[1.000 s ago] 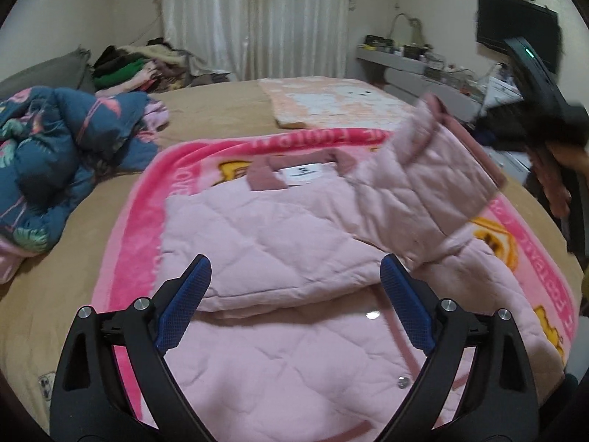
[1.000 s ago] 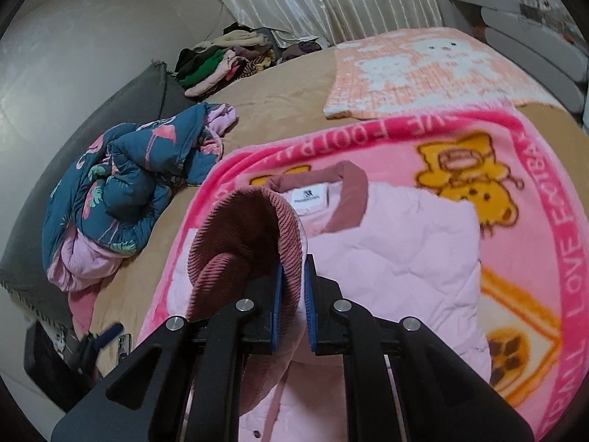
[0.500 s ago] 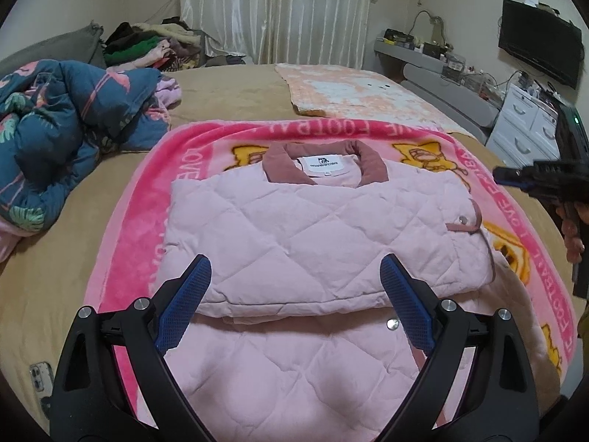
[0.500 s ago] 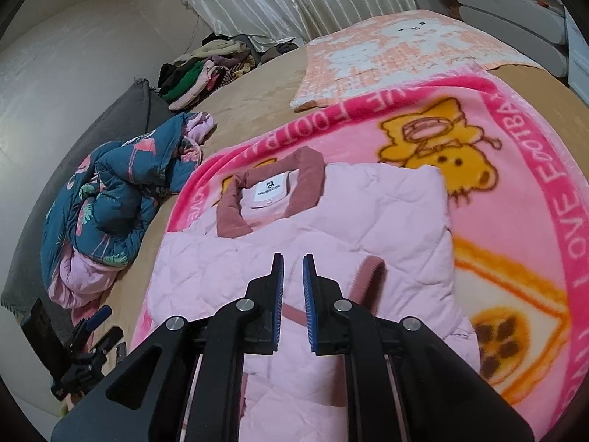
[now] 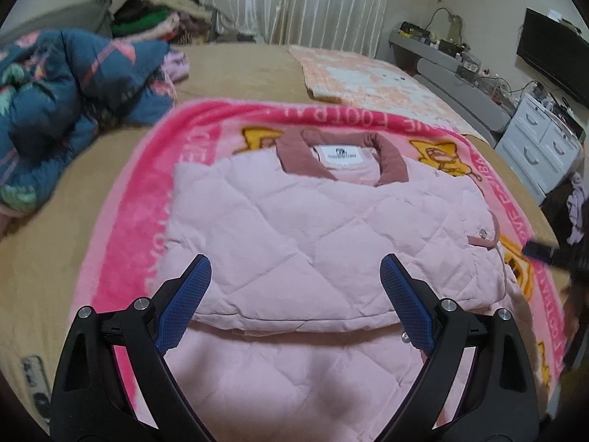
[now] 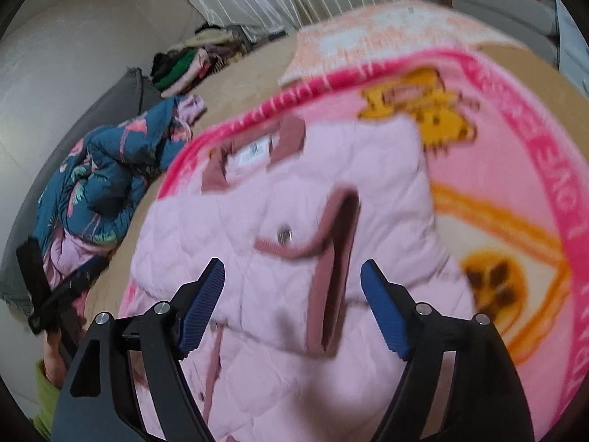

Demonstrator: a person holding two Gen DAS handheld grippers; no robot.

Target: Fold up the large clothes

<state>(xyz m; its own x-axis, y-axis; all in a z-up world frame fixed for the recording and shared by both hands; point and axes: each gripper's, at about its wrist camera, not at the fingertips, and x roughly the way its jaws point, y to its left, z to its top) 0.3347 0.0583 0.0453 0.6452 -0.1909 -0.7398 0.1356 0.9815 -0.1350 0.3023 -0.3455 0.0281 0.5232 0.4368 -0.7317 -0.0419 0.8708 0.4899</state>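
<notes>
A pale pink quilted jacket [image 5: 324,228] with a dusty-rose collar lies on a pink cartoon blanket [image 5: 136,213] on the bed, both sleeves folded across its body. My left gripper [image 5: 294,298] is open and empty above the jacket's lower half. My right gripper [image 6: 292,302] is open and empty just above the folded sleeve's rose cuff [image 6: 337,269], near a snap button [image 6: 284,235]. The jacket also fills the right wrist view [image 6: 294,199], which is blurred. The right gripper's tip shows at the right edge of the left wrist view [image 5: 541,250].
A crumpled blue flamingo-print jacket [image 5: 62,84] lies left of the blanket. A pile of clothes [image 5: 154,22] sits at the bed's far corner. A peach blanket [image 5: 368,77] lies beyond. A white dresser [image 5: 541,147] and shelf stand to the right.
The right gripper carried the sleeve across the jacket, laid it down, let go and opened. The left gripper stayed open and shifted slightly closer over the jacket.
</notes>
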